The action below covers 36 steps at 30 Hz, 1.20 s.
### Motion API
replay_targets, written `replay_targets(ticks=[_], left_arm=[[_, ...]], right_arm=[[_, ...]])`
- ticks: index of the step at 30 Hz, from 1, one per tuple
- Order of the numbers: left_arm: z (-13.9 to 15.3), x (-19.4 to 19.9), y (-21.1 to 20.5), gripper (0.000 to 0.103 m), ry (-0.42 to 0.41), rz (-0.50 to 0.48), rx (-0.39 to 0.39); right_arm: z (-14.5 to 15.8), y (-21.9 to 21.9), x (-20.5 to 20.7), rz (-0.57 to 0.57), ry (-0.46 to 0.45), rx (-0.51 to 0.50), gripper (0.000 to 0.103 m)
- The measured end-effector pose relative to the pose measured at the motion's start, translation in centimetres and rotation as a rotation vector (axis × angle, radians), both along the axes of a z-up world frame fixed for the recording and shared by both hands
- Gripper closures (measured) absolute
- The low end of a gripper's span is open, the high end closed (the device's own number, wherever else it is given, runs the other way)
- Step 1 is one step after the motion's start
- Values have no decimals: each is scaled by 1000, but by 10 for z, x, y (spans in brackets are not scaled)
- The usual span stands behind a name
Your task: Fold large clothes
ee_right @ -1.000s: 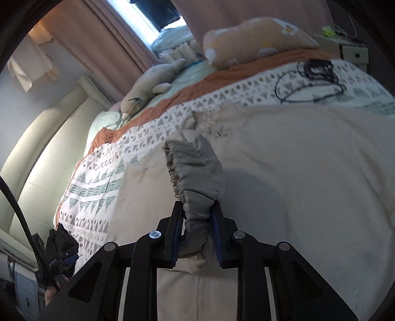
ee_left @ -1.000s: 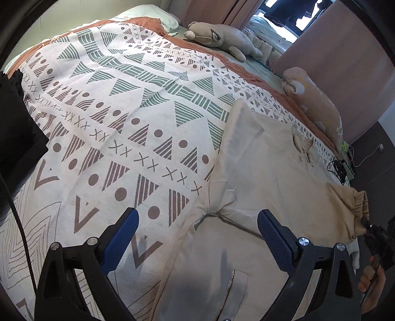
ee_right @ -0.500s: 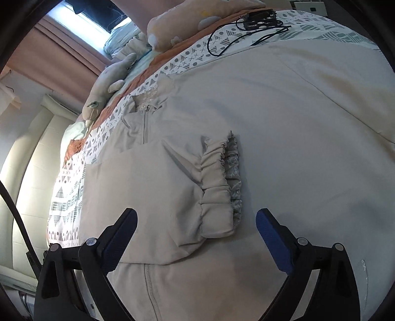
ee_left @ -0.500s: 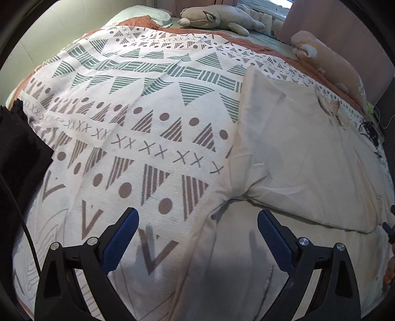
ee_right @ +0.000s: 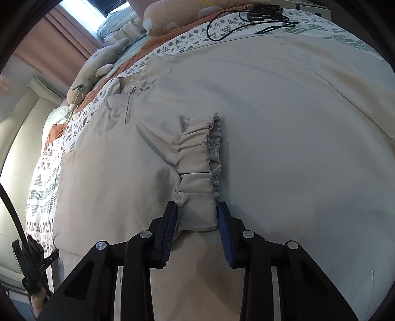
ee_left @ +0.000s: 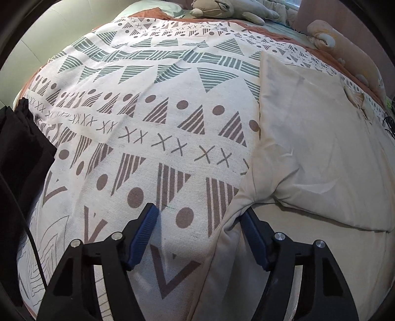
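A beige zip jacket (ee_left: 308, 153) lies flat on the patterned bedspread (ee_left: 148, 123), one sleeve folded across its front. My left gripper (ee_left: 200, 210) hangs low over the jacket's left side edge (ee_left: 234, 217). Its jaws are closing: the left pad is over bedspread, the right pad on beige fabric, and neither pinches. In the right wrist view the sleeve's gathered elastic cuff (ee_right: 197, 168) rests on the jacket body (ee_right: 296, 148). My right gripper (ee_right: 197, 205) is closing, and its blue pads touch both sides of the cuff's near end.
Plush toys (ee_left: 222, 10) (ee_right: 91, 74) lie along the head of the bed. A black cable with a small device (ee_right: 246, 19) sits past the jacket's collar. A dark garment (ee_left: 17, 153) hangs at the bed's left side. A hand (ee_right: 37, 298) shows at bottom left.
Both grippers sank toward the bed. The left jaws narrowed over the jacket's edge. The right let the cuff go, opened wide, then closed in on the cuff lying on the jacket.
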<state>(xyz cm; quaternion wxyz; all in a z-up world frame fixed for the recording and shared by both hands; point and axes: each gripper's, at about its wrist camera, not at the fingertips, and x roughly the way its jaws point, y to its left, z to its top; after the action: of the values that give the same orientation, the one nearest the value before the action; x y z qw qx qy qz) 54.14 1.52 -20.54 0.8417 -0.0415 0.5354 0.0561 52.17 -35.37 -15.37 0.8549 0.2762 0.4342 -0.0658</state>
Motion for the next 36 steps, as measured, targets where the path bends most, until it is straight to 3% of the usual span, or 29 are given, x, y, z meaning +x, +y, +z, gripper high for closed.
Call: replay_targets(ticks=[6,9,13,15,16,17,22,26,31,36], left_arm=[[0,1,4,33,-3,14,-2],[7,-1,0,33,-3,4,9],[26,-9,2,33,-39,27,-36],[40,-16,1,33,-77,31,-69],[47,-20,0,33,-101,31,-82],[54,-24,-3,33,-123,27,-90],[78,-42,-21,28,-178,-13,-149],[93,-56,-48,13,-214,-69,-130],[107,-70,-81,12,-240,-146,-199],[114,-77,-103,12,-264,-163,-251]], right_arm=[[-6,1,15,8,-21,-3,72],[-7,-1,11,-23,-23,12,72],[6,-8,-8,-71,-56,32,71],[18,-12,-20,-101,-91,5,55],[22,-13,-26,-110,-108,0,29],[26,-14,-32,-116,-123,0,14],[42,-14,-63,-138,-158,-2,14],[57,-26,-97,-193,-217,13,14],[58,-50,-147,-291,-281,36,14],[55,-75,-192,-383,-314,40,14]])
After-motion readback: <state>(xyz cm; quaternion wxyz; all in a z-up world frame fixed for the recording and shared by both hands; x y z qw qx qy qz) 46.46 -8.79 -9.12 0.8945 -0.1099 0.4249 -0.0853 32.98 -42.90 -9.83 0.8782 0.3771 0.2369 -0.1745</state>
